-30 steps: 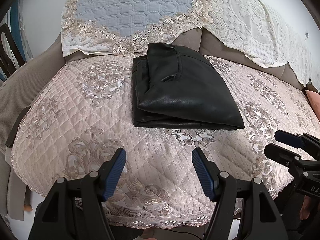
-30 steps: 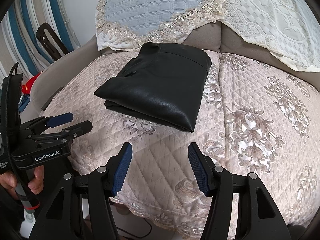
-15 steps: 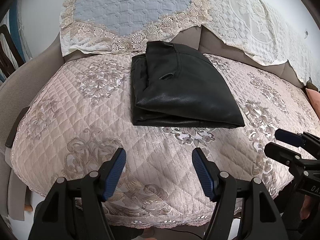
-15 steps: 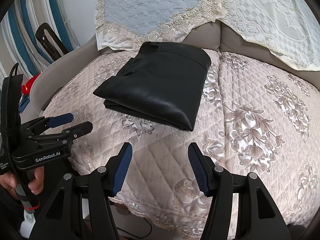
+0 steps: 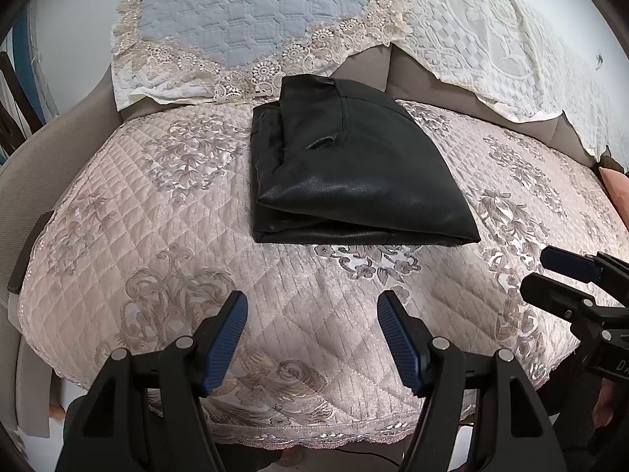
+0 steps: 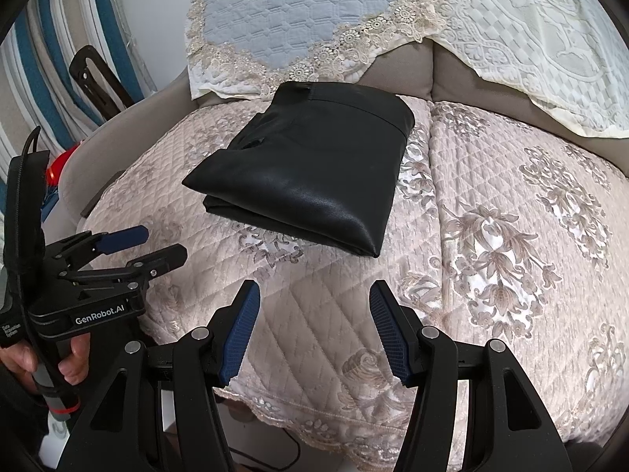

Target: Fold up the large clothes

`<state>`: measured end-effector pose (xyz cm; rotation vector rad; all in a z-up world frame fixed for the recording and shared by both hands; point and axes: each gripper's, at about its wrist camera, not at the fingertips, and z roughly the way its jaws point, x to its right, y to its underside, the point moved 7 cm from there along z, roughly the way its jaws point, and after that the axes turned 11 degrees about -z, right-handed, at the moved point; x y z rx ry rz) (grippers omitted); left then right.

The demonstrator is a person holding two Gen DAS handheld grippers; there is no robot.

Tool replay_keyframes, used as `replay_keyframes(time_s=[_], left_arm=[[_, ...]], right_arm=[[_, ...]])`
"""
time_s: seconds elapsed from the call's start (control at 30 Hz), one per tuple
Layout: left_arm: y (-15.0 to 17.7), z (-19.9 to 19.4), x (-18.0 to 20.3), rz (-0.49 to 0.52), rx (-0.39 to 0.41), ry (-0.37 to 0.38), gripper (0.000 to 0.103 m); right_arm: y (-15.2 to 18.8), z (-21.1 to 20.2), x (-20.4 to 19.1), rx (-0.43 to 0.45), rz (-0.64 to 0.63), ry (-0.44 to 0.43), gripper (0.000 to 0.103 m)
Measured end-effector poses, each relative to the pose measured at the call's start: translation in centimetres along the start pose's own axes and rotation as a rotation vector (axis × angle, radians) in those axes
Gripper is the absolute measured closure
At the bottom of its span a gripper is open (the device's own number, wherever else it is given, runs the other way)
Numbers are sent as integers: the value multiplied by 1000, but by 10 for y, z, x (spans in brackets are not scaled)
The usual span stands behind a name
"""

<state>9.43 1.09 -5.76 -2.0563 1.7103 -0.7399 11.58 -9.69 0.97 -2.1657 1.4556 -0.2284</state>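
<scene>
A black leather-look garment (image 5: 354, 173) lies folded into a flat rectangle on the quilted sofa seat, waistband at the far end; it also shows in the right wrist view (image 6: 314, 169). My left gripper (image 5: 312, 336) is open and empty, hovering above the seat's front edge, well short of the garment. My right gripper (image 6: 314, 332) is open and empty, also near the front edge. The right gripper shows at the right of the left wrist view (image 5: 554, 271), and the left gripper at the left of the right wrist view (image 6: 153, 246).
The beige quilted seat cover (image 5: 137, 228) spans the sofa. A blue and lace throw (image 5: 243, 11) and a cream lace throw (image 5: 491, 31) drape the backrest. A grey armrest (image 6: 129, 118) is at left, with striped cloth (image 6: 39, 59) behind it.
Both grippers have drifted very slightly; the garment sits a touch higher in both views. Jaws stay open and the garment has not moved on the seat.
</scene>
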Motion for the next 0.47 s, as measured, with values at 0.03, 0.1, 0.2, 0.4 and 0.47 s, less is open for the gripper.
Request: replay_keyframes(time_s=[0.03, 0.1, 0.2, 0.4, 0.47], left_arm=[[0, 0, 0, 1, 0, -1, 33], [0, 1, 0, 2, 1, -3, 33], [0, 1, 0, 1, 5, 0, 33], [-2, 2, -2, -3, 15, -5, 33], [-2, 2, -2, -1, 12, -4, 33]], right_arm=[[0, 0, 1, 0, 0, 0, 44], [1, 1, 1, 1, 0, -2, 44], [0, 0, 1, 2, 1, -1, 44], [0, 0, 2, 3, 2, -1, 44], [0, 0, 2, 4, 3, -1, 44]])
